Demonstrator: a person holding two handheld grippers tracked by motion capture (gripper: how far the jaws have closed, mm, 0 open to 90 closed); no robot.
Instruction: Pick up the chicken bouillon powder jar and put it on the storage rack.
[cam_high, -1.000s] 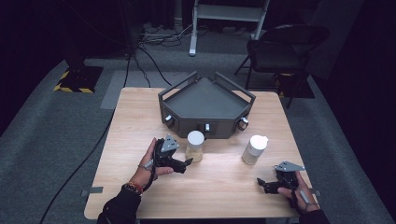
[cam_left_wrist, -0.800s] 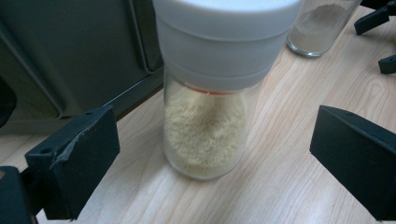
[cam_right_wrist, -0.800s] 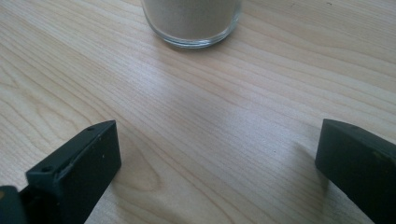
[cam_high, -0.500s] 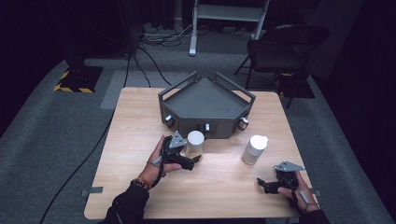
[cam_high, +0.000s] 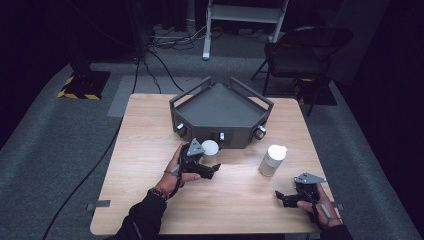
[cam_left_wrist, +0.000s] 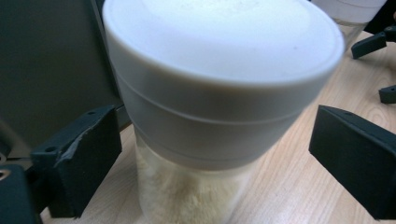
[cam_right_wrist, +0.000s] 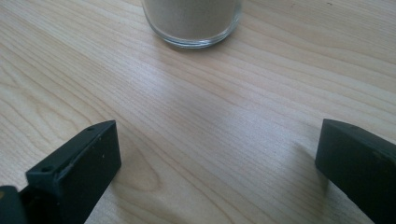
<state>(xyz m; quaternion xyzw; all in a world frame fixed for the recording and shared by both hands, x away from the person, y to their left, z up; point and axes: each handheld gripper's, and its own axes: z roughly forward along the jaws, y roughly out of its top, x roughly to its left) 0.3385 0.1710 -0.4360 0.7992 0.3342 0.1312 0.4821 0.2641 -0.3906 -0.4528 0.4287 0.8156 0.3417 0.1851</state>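
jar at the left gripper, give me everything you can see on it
The jar is clear glass, round, standing upright on the wooden table, just in front of the dark grey tray. A wide off-white lid is on it, with a ridge around its side. Inside is a pale yellowish powder, filling the part that shows below the lid. The left gripper has its jaws open on either side of the jar, with a gap at each, so nothing grips it yet.

Right gripper view's top edge cuts off the second jar (cam_right_wrist: 192, 21).
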